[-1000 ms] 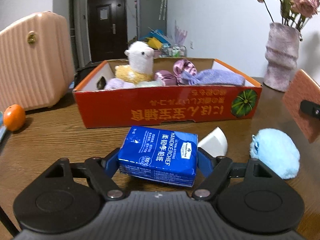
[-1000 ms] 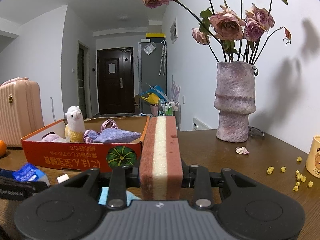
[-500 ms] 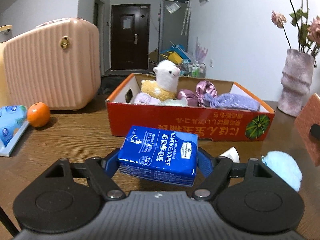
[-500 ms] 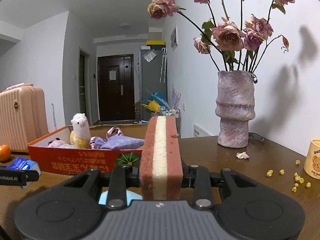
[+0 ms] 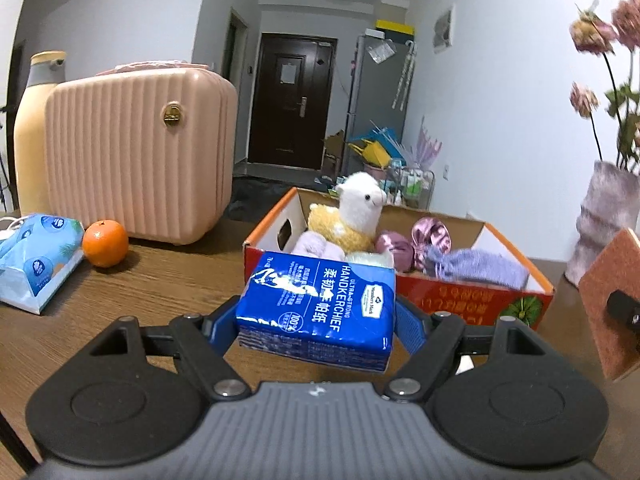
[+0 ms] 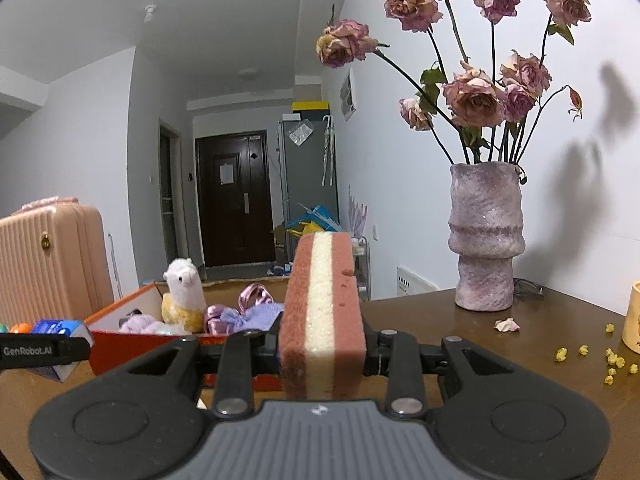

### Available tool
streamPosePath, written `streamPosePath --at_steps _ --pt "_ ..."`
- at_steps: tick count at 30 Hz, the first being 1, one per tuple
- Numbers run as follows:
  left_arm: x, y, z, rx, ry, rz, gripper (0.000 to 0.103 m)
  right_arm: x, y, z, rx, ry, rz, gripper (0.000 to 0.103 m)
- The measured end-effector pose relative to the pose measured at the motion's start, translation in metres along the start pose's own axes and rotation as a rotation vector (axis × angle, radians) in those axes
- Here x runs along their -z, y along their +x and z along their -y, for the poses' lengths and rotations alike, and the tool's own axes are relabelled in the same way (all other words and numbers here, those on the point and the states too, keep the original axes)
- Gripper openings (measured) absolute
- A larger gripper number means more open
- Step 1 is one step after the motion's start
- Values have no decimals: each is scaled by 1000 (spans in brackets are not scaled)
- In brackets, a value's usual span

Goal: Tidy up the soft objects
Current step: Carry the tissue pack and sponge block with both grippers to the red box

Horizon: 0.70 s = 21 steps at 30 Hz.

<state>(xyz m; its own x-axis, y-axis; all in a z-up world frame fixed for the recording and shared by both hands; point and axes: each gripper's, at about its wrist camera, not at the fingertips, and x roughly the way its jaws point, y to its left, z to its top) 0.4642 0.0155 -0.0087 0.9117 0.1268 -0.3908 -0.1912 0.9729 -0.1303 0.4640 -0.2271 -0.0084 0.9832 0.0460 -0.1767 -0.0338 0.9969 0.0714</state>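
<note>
Both my grippers tilt slightly down above worktop (image 5: 168, 280): left gripper (image 5: 316, 320) jaws clamp tissue pack (image 5: 316, 304); right gripper (image 6: 322, 346) jaws clamp sponge (image 6: 323, 312).

You can read "ULTRA-STRONG HANDKERCHIEF" with Chinese characters and "100%" on the blue tissue pack (image 5: 316, 308). "GenRobot.AI" is printed on the left gripper's finger (image 6: 42, 350). The red box's (image 5: 468, 300) print appears upside down, illegible.

Each gripper was a black linkage frame with two round domed housings, silver pivot screws and a ribbed grey central body bearing a small white mark. The left gripper (image 5: 316, 320) carried blue fingers (image 5: 408, 326); its side showed white "GenRobot.AI" lettering. The right gripper (image 6: 322, 344) had black fingers.
</note>
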Motion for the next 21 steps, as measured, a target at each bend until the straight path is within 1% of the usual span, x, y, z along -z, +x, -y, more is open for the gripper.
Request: streamPosePath --at_steps 4,8,14,21 --pt "-10 2 -5 -7 -53 19 79 -6 5 -4 1 29 11 31" --pt "-18 6 -7 -10 -84 35 79 -12 10 -4 -4 54 17 31" --pt "-28 17 -2 -5 -102 54 79 -23 22 -9 -18 60 27 31" --pt "-37 33 5 -4 -100 80 79 -33 44 -22 -41 24 25 31"
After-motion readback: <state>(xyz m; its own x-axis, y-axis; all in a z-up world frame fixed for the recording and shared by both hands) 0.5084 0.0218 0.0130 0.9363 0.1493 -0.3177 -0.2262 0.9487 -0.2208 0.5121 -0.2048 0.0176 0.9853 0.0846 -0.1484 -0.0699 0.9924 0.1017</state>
